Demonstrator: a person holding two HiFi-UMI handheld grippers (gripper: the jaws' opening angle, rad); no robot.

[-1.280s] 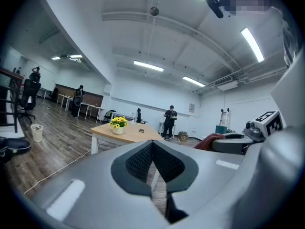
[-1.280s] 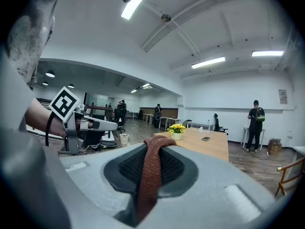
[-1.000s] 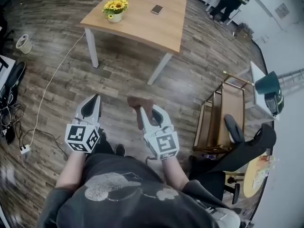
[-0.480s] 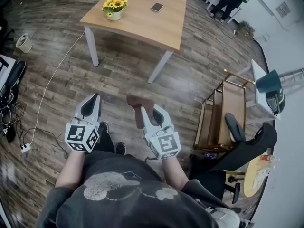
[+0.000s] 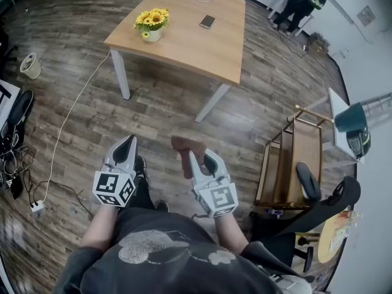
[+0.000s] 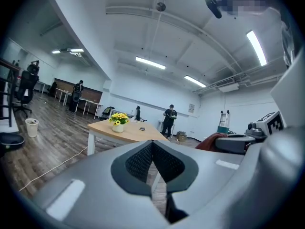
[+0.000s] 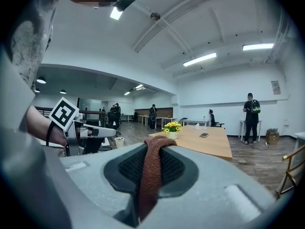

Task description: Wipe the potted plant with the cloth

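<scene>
Left gripper (image 5: 128, 142): fingers closed flat against each other, with nothing between them. It is held over the wood floor (image 5: 159, 103) in front of the person's body.

Right gripper (image 5: 197, 155): just beside the left one, at about the same level. Its fingers are clamped on the brown cloth (image 7: 151, 175). The cloth is pinched between the pads, humps over the fingertips and hangs down through the gap. In the head view it sticks out past the fingertips toward the worktop (image 5: 196, 48).

The worktop stands well beyond both grippers, with open floor between. The potted plant (image 5: 151, 23), yellow flowers in a white pot, stands upright near the worktop's left end. It is well apart from the cloth and from both pairs of fingers, with no contact. A phone (image 5: 207, 21) lies to its right, apart from it.

Beyond the worktop, a person (image 5: 303, 2) stands.
</scene>
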